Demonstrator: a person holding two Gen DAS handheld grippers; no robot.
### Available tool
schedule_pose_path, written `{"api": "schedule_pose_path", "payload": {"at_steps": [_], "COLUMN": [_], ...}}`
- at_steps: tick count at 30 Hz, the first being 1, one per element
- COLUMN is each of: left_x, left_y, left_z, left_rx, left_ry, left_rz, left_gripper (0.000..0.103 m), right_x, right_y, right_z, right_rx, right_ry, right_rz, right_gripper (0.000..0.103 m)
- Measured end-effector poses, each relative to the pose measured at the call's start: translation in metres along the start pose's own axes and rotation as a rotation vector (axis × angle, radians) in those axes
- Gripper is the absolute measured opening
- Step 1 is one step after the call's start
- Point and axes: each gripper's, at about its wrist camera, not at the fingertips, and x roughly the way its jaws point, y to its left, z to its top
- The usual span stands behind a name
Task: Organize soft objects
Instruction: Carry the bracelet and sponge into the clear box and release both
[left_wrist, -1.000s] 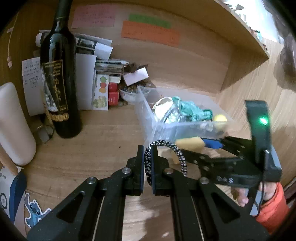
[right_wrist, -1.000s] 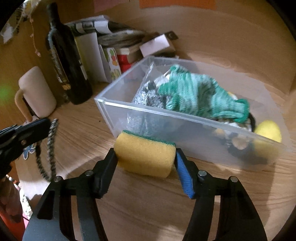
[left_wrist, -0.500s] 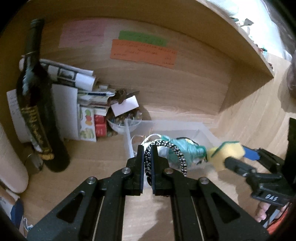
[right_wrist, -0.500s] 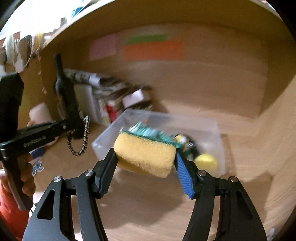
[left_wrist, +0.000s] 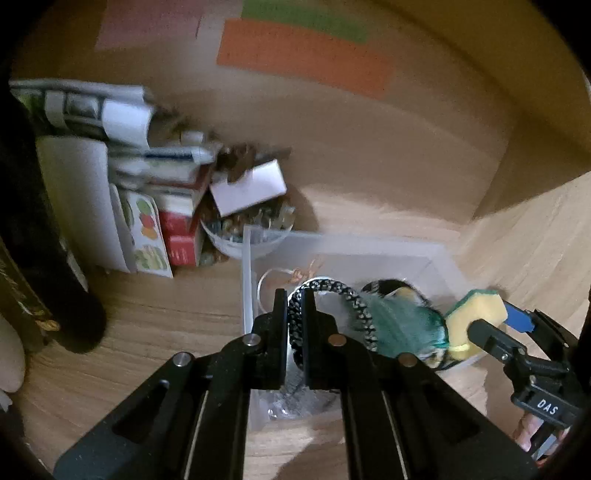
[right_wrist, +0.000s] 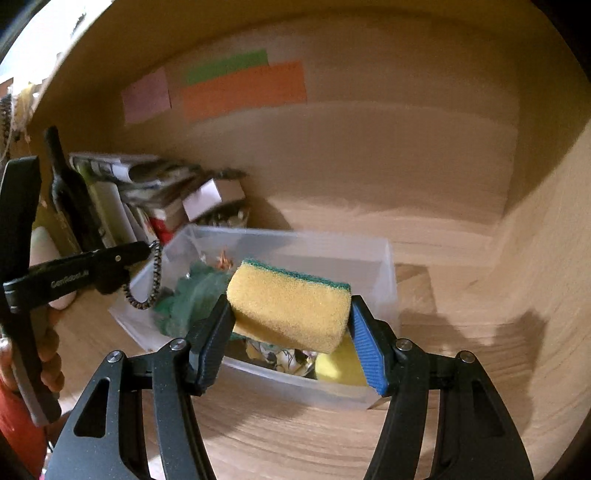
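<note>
My left gripper (left_wrist: 294, 314) is shut on a black-and-white braided cord loop (left_wrist: 354, 306) and holds it over the clear plastic bin (left_wrist: 424, 254). My right gripper (right_wrist: 290, 328) is shut on a yellow sponge with a green scrub top (right_wrist: 291, 306), held above the bin (right_wrist: 384, 273). The bin holds a teal knitted cloth (left_wrist: 402, 325), a yellow soft ball (right_wrist: 340, 365) and other soft items. The sponge (left_wrist: 476, 310) and the right gripper show at the right of the left wrist view. The left gripper and cord (right_wrist: 151, 280) show at the left of the right wrist view.
A dark wine bottle (left_wrist: 33, 266) stands at the left on the wooden shelf. Stacked papers, boxes (left_wrist: 147, 206) and a small bowl of trinkets (left_wrist: 243, 236) crowd the back left corner. Coloured paper notes (right_wrist: 243, 88) hang on the back wall. A side wall rises at the right.
Both grippers have moved forward and over the bin, each still holding its object. The sponge and the cord now hang above the bin's contents.
</note>
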Motion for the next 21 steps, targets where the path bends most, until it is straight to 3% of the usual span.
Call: {"api": "schedule_pose_path", "payload": {"at_steps": [8, 10, 12, 17, 21], "left_x": [0.016, 0.015, 0.012, -0.005, -0.029], "left_y": [-0.006, -0.007, -0.008, -0.009, -0.012], "left_z": [-0.007, -0.008, -0.009, -0.012, -0.012], "left_rx": [0.032, 0.038, 0.045, 0.062, 0.081], "left_ry": [0.052, 0.061, 0.063, 0.041, -0.011], "left_rz": [-0.013, -0.024, -0.032, -0.036, -0.037], "left_gripper": [0.006, 0.008, 0.012, 0.026, 0.036], "right_x": [0.026, 0.028, 0.029, 0.027, 0.008], "right_y": [0.002, 0.003, 0.005, 0.006, 0.007], "right_z": [-0.008, -0.010, -0.011, -0.011, -0.007], "right_rx": [-0.043, -0.059, -0.069, -0.087, -0.092], "right_ry": [0.047, 0.052, 0.059, 0.054, 0.002], "right_rz": [0.010, -0.003, -0.012, -0.027, -0.038], "right_gripper": [0.062, 0.069, 0.076, 0.077, 0.084]}}
